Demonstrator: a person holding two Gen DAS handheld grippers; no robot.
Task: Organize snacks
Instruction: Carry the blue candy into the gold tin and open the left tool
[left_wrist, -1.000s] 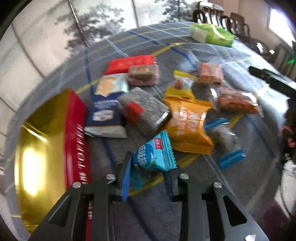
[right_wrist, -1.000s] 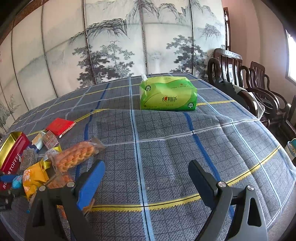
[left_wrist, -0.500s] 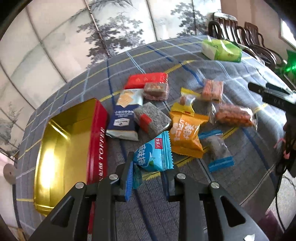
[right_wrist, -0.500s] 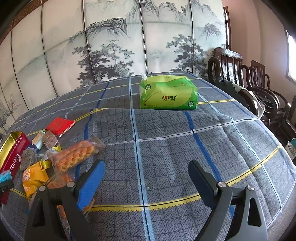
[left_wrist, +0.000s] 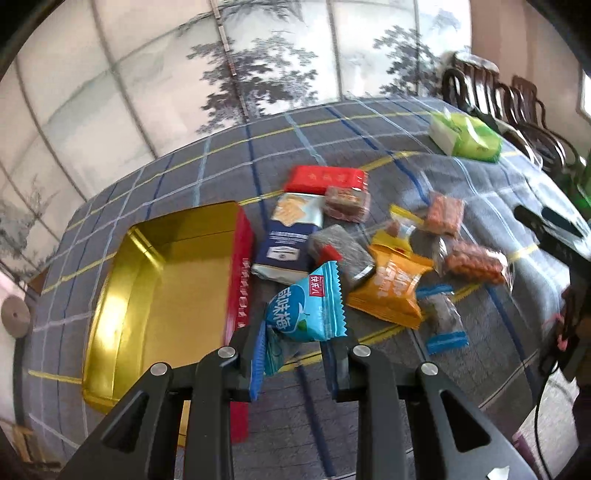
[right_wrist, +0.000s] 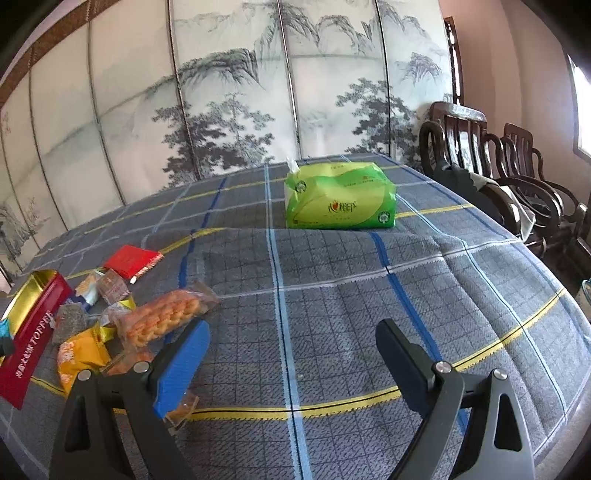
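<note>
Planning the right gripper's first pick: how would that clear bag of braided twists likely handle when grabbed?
The twist bag looks like thin crinkly film, so probably slippery and floppy at its sealed ends. The twists inside look brittle; a hard pinch may crack them. It seems light, and may slide on the tablecloth if nudged.

Background: a folding screen (right_wrist: 258, 110) painted with ink pines and mountains fills the upper frame. Dark wooden chairs (right_wrist: 498, 177) stand at right against a pinkish wall (right_wrist: 524, 74). A bright window (right_wrist: 581, 118) occupies the right edge.
</note>
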